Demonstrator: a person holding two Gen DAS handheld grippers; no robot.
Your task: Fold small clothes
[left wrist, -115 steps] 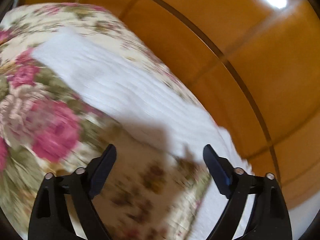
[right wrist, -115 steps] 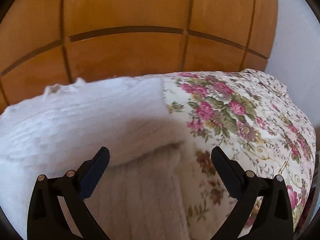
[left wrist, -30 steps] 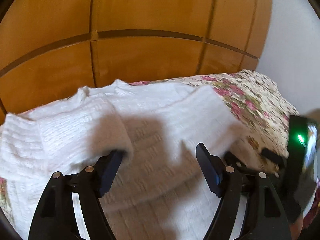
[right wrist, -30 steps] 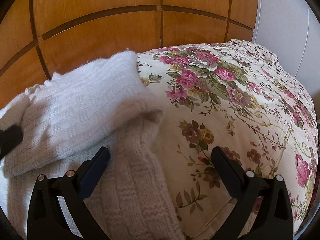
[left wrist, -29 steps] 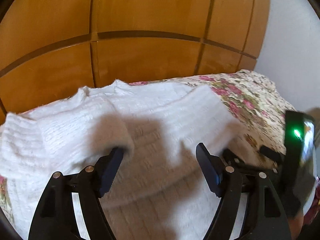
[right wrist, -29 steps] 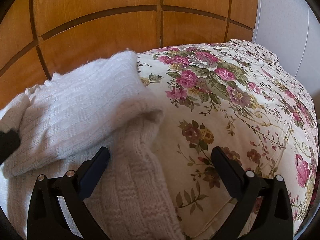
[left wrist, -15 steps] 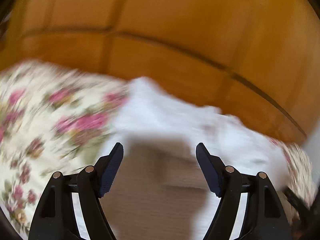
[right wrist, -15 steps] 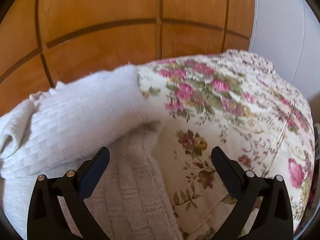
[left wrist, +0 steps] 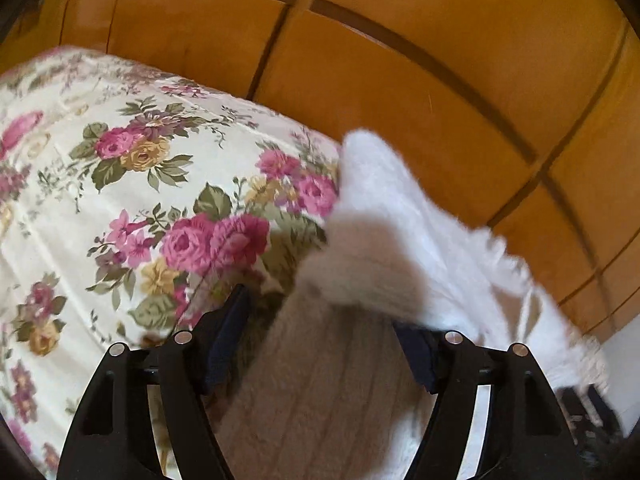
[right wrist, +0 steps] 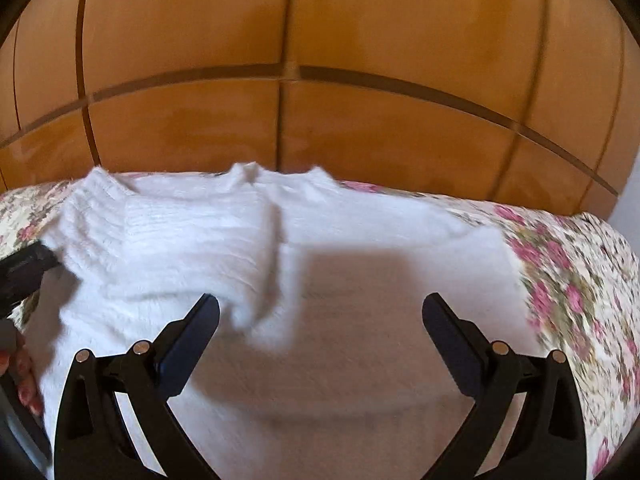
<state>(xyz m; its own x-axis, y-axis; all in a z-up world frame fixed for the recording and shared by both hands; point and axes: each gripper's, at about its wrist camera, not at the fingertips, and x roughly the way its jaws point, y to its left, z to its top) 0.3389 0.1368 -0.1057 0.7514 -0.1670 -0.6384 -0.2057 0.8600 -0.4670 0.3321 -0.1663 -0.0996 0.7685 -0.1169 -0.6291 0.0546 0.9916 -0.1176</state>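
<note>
Presently: white knit sweater (right wrist: 320, 248) spread flat on floral bedspread (left wrist: 120, 184), against wooden panelling (right wrist: 320, 112). Left gripper (left wrist: 324, 332) just narrowing, sweater edge between jaws, ungripped. Right gripper (right wrist: 320, 324) released, hovering over sweater.

Floral bedspread (left wrist: 120, 200), cream ground strewn with pink roses, yellow blooms and green leaves, spread across the bed and curving away at its far edge. Behind it, orange wooden panelling (right wrist: 320, 40), glossy, split into rectangles by darker grooves. A strip of pale wall (right wrist: 634, 196) at the far right edge, beside the panelling.
</note>
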